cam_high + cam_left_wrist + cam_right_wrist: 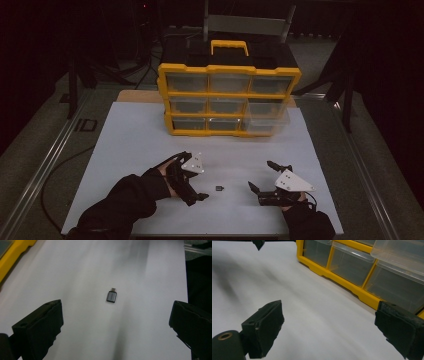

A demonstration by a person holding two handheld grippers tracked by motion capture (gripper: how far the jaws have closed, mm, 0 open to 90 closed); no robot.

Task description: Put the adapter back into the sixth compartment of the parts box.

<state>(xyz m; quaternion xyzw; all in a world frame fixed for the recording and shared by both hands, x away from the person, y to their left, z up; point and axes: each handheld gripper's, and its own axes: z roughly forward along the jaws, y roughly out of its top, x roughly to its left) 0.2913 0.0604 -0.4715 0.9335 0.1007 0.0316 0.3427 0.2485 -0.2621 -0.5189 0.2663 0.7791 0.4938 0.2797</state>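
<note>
A small dark USB adapter (219, 188) lies flat on the white board (135, 150), between the two grippers. In the left gripper view the adapter (112, 296) sits just ahead of my left gripper (116, 322), whose jaws stand wide apart with nothing between them. From above, the left gripper (194, 176) is just left of the adapter, pointing right. My right gripper (261, 175) is open and empty, to the right of the adapter and apart from it. In its own view the right gripper (332, 325) faces the organizer's lower drawers.
A yellow organizer (229, 97) with clear drawers and a carry handle stands at the back of the board. Its bottom-right drawer (267, 120) is pulled partly out, and that drawer (399, 252) looks empty. The organizer's frame (352, 287) is close ahead of the right gripper.
</note>
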